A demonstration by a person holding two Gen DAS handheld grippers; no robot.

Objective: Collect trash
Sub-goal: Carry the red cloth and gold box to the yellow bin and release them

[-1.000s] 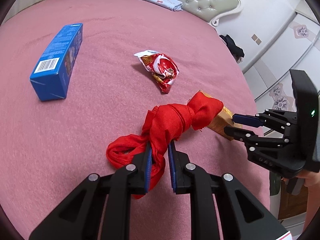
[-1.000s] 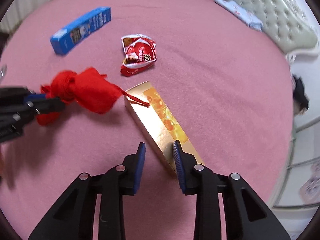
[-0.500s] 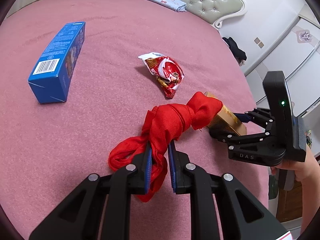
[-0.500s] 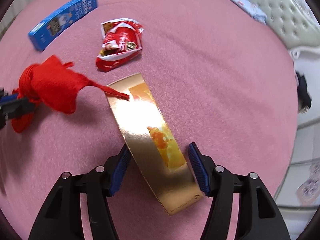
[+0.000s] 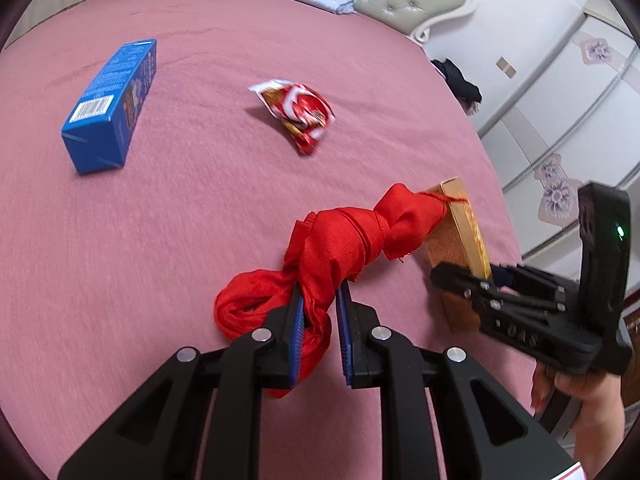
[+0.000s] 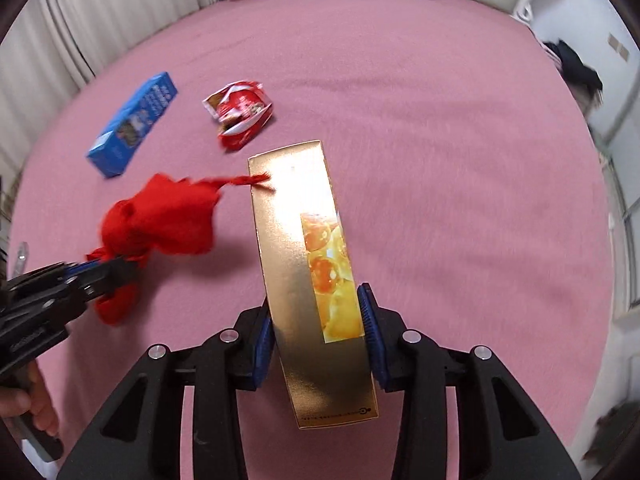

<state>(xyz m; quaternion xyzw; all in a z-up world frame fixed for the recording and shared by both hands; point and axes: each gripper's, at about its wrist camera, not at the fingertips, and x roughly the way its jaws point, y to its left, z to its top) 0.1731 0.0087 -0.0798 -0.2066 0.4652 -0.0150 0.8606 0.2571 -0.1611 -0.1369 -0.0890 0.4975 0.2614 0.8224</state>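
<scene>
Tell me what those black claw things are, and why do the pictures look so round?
No robot here: a person holds a hand-held gripper in each hand, like big tongs. A small wide-eyed camera sits on each one, looking along its two fingers, which bends the picture round. One picture comes from the left tool, the other from the right.

The left hand-held gripper is squeezing a knotted red cloth. The right hand-held gripper is squeezing a long gold box.

Everything happens over a pink bed. Lying on it are a blue box and a crumpled red snack wrapper, trash waiting to be collected.
</scene>
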